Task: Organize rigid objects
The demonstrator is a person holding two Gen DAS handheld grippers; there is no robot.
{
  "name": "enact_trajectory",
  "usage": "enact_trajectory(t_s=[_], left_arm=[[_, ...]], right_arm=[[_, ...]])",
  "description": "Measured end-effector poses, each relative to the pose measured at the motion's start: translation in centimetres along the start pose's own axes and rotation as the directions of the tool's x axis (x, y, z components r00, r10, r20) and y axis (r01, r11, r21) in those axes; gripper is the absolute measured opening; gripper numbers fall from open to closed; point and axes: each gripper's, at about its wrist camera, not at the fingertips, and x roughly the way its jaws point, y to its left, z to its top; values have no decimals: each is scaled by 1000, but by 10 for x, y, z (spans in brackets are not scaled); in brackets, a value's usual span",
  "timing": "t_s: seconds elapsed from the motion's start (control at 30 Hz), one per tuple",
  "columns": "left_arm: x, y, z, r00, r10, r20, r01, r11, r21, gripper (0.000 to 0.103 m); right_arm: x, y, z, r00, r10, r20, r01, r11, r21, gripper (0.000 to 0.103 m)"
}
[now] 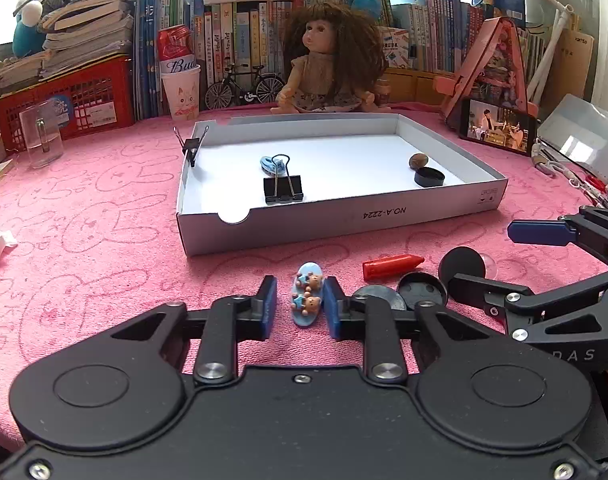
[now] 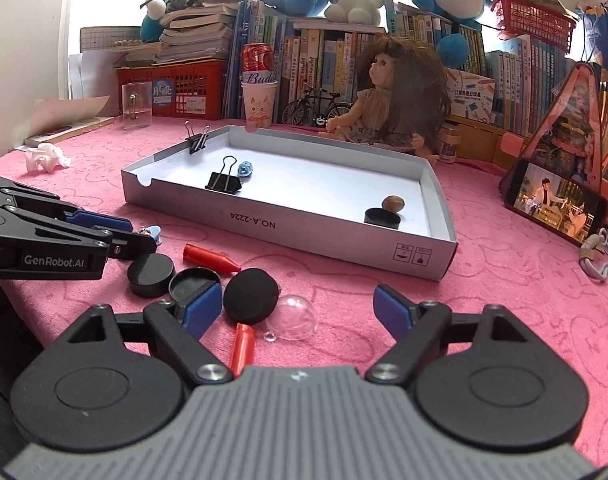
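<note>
Where the pink towel (image 1: 104, 208) covers the table, a shallow white box lid (image 1: 383, 210) lies open side up at 12 o'clock from the left gripper (image 1: 300, 304). Inside it lie a large black binder clip (image 1: 284, 190), a blue hair clip (image 1: 268, 164) just behind that, a brown nut (image 1: 418, 160) and a black cap (image 1: 429, 177) touching or nearly touching it; a smaller binder clip (image 1: 190, 146) grips the lid's far-left wall. Behind the lid, at 12 o'clock, sit a doll (image 1: 331, 60), a model bicycle (image 1: 244, 86), a paper cup (image 1: 182, 90) and rows of books (image 1: 240, 40); a phone (image 1: 499, 126) stands at 2 o'clock.

Loose items crowd the towel in front of the lid: a red crayon (image 1: 391, 266), an upturned black lid (image 1: 421, 289), a flat black disc (image 2: 251, 296), a second black cap (image 2: 150, 275), a clear dome (image 2: 292, 317) touching the disc, and a second red crayon (image 2: 242, 346) partly hidden by the right gripper's body.

Left gripper: partly open, its blue pads flanking a blue bear hair clip (image 1: 307, 298) lying on the towel; contact cannot be told.

Right gripper (image 2: 300, 312): spread wide, holding nothing; its left pad (image 2: 202, 312) overlaps the upturned lid, with the disc and dome between the fingers.
</note>
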Motion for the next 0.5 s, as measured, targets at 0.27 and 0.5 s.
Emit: enact_trajectory(t_s=[0.27, 0.5], left_arm=[[0, 0, 2, 1000, -8, 0, 8, 1000, -14, 16], [0, 1, 2, 1000, -8, 0, 8, 1000, -22, 16]], right_arm=[[-3, 12, 1, 1000, 2, 23, 0, 998, -70, 79], [-4, 19, 0, 999, -3, 35, 7, 993, -117, 45]])
